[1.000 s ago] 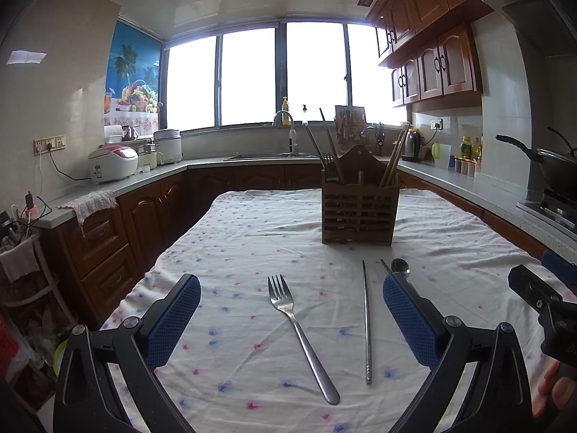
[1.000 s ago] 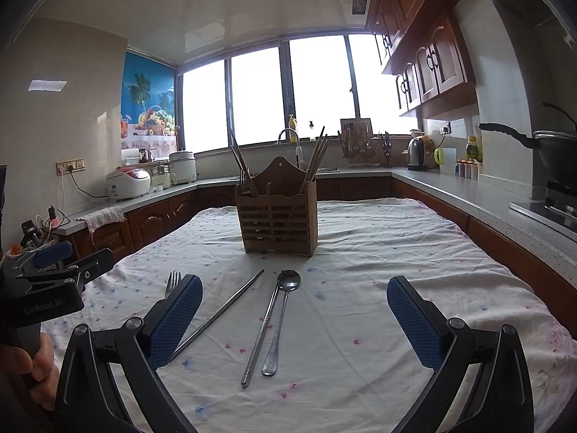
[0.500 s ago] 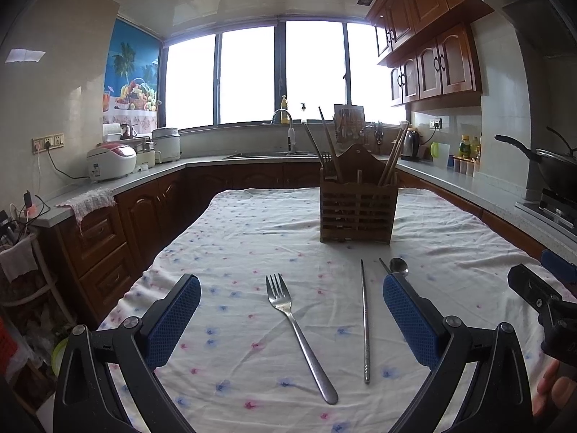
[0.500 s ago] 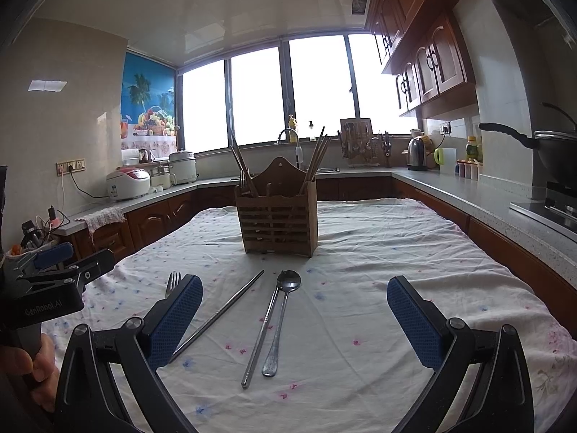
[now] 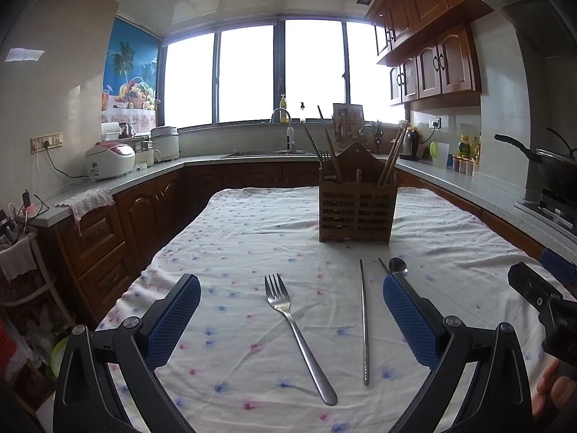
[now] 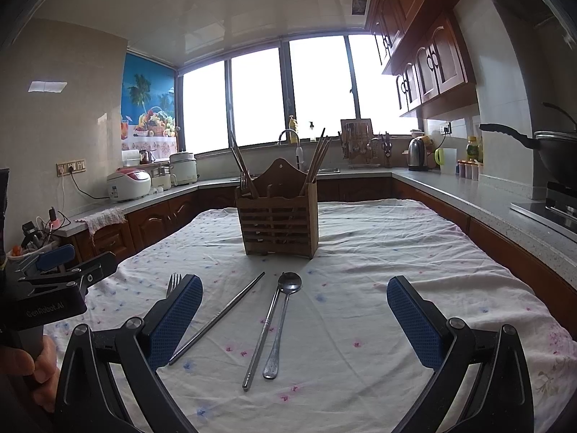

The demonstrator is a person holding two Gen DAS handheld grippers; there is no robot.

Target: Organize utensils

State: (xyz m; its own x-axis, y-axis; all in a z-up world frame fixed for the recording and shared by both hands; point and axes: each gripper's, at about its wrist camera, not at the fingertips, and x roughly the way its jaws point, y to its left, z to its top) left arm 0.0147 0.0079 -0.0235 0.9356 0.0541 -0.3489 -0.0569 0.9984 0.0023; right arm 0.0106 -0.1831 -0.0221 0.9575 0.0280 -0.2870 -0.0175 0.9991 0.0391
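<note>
- Left hand-held gripper (image 5: pixel 290 319): blue pads spread wide, empty, above the silver metal fork (image 5: pixel 294 332).
- Right hand-held gripper (image 6: pixel 294 319): spread, empty.
- Silver spoon (image 6: pixel 283 321) and two steel chopsticks (image 6: pixel 261 332) lie on the cloth-covered surface (image 6: pixel 414 252) before the slatted wooden utensil holder (image 6: pixel 277 227).

Blown-out windows (image 5: pixel 281 72), dim interior, fisheye distortion

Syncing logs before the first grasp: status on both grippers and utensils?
Left gripper open, right gripper open, both empty. Fork, two metal chopsticks, spoon flat on cloth. Wooden holder behind, path clear.
</note>
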